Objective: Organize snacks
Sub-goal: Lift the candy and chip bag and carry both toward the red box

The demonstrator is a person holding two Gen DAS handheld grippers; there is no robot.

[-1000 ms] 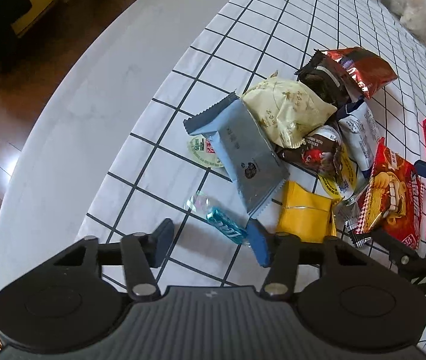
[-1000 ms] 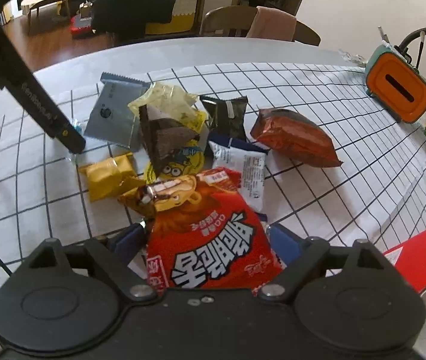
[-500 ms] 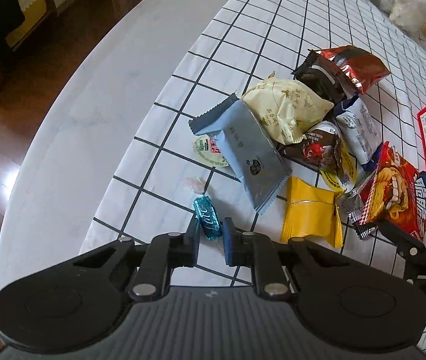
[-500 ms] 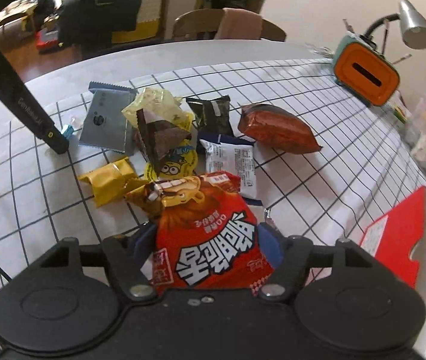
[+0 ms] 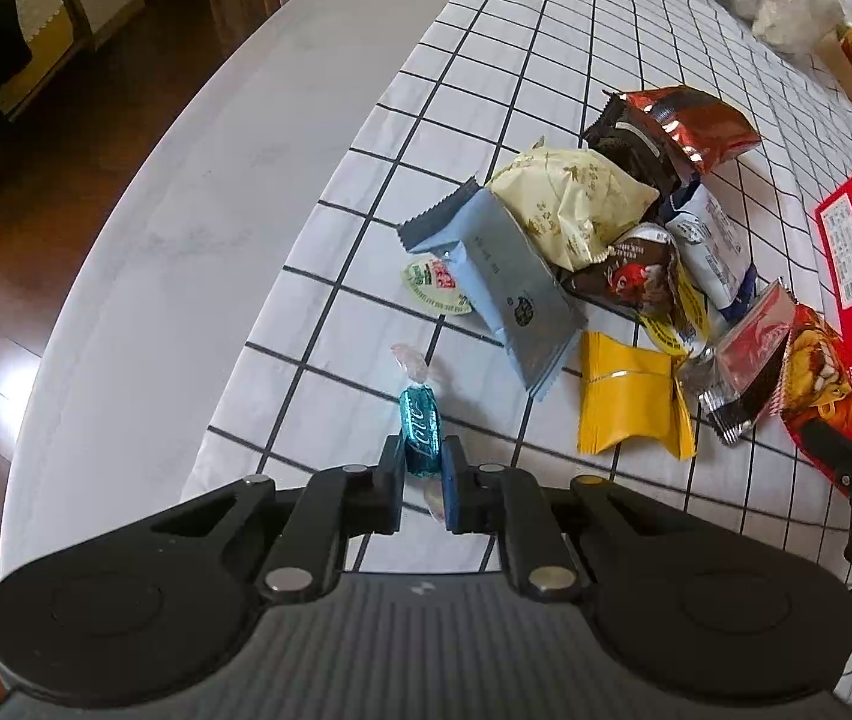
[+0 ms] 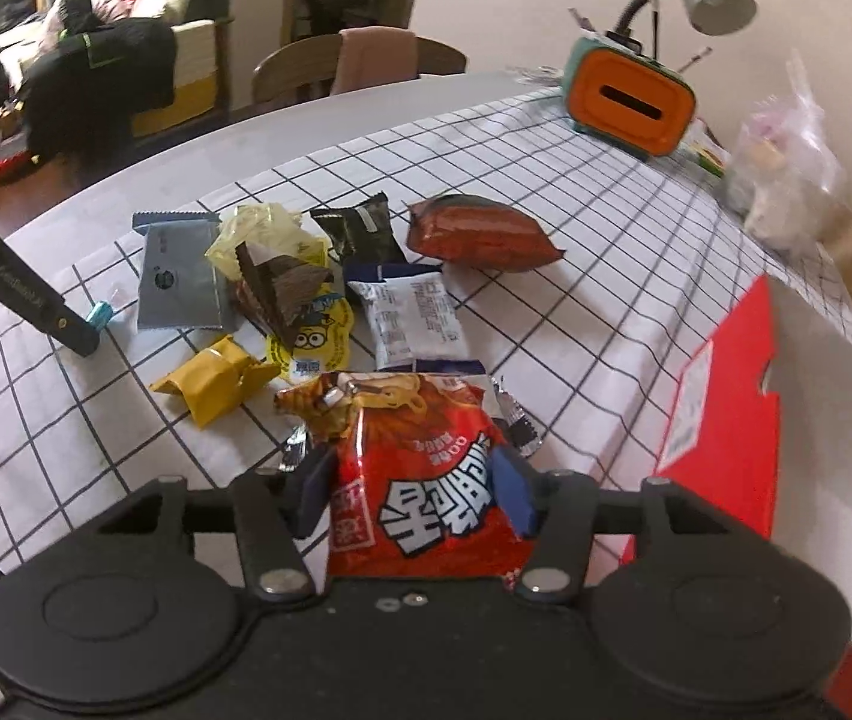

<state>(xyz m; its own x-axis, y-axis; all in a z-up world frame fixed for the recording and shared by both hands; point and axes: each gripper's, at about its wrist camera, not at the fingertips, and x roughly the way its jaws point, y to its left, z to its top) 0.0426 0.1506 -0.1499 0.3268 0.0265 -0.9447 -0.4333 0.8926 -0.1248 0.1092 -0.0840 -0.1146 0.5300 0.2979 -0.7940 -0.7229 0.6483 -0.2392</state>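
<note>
The teal wrapped candy (image 5: pixel 420 431) lies at the near edge of the checked cloth (image 5: pixel 546 60), its long axis running away from the left gripper (image 5: pixel 422 468) along the line of the fingers, one clear twisted end pointing toward the snack pile and the other tucked back between the pads. The left gripper is clamped on the candy's near half and tilts steeply down at the surface (image 5: pixel 186 210).

The red noodle-snack bag (image 6: pixel 420 480) sits between the fingers of the right gripper (image 6: pixel 411 480), its long axis also running away from the camera, crimped top toward the pile. The jaws are closing, with both pads against the bag's sides. This gripper slants down less steeply.

Beyond lie a yellow packet (image 6: pixel 210 384), a grey sachet (image 6: pixel 177 276), a pale yellow pouch (image 5: pixel 570 198), a white packet (image 6: pixel 411 312) and a brown-red bag (image 6: pixel 480 234). A red box (image 6: pixel 720 408) stands to the right.
</note>
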